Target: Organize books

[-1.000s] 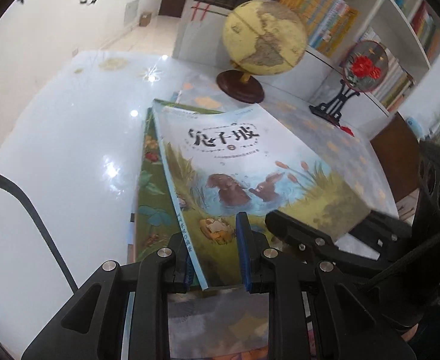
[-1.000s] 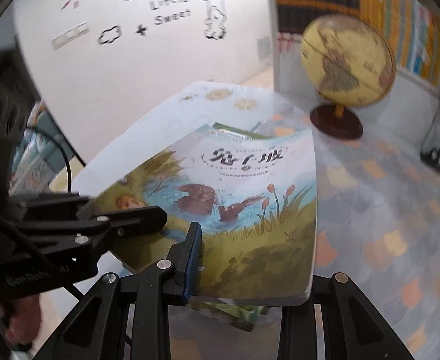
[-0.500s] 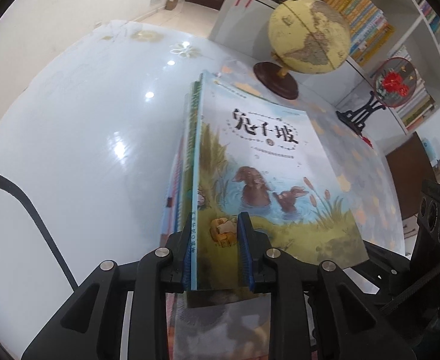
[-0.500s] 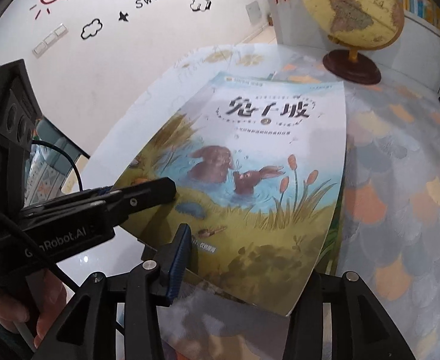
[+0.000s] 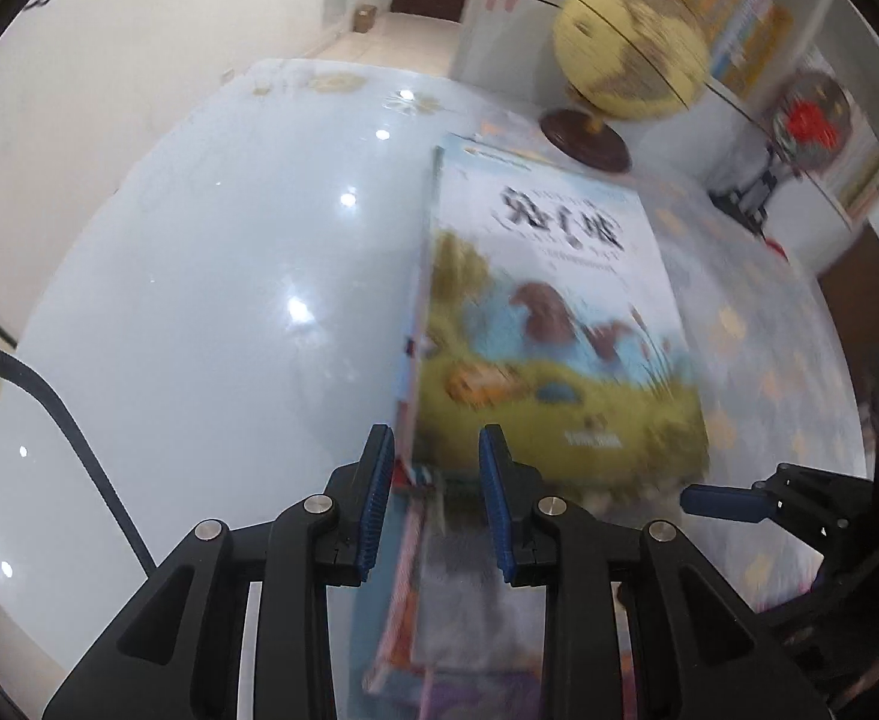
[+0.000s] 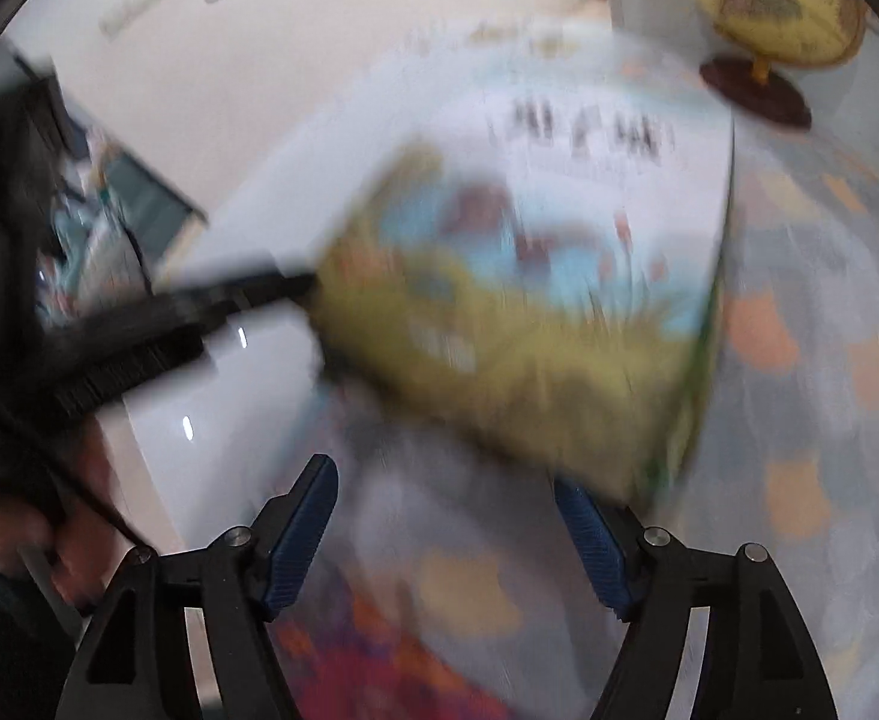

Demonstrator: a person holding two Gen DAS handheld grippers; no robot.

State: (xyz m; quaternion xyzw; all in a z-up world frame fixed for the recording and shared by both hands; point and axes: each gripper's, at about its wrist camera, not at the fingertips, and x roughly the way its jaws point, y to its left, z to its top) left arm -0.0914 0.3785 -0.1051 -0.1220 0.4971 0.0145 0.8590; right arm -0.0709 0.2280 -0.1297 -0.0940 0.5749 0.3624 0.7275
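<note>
Left wrist view: left gripper (image 5: pixel 436 468) at six o'clock, jaws parted a little, pads either side of the near left corner of the book stack (image 5: pixel 550 324). Cannot tell through the motion blur whether either pad touches the stack, so no firm hold claimed. Rabbit-cover book (image 5: pixel 559 276) on top, lying flat on the glossy table (image 5: pixel 199 300), centre-right, running from five o'clock up toward one o'clock. Right gripper (image 5: pixel 718 504) poking in at four o'clock, near the stack's lower right corner, apart from it as far as visible.

Right wrist view: right gripper (image 6: pixel 448 531) at six o'clock, jaws wide apart, nothing between them. Stack (image 6: pixel 529 300) blurred, centre, beyond the fingertips; left gripper (image 6: pixel 241 291) reaching in from nine o'clock to its left edge.

To square the stack well, probably: pads kept low and level with the spines, both sides pressed inward evenly, gentle force so the thin covers do not buckle or slide off one another. Slower motion advisable, judging by the blur.

Counted: one rabbit-cover book on top; at least one more beneath, exact number hidden. One globe (image 5: pixel 631 48) at one o'clock. One red ornament on a stand (image 5: pixel 811 120) at two o'clock. Two grippers.
</note>
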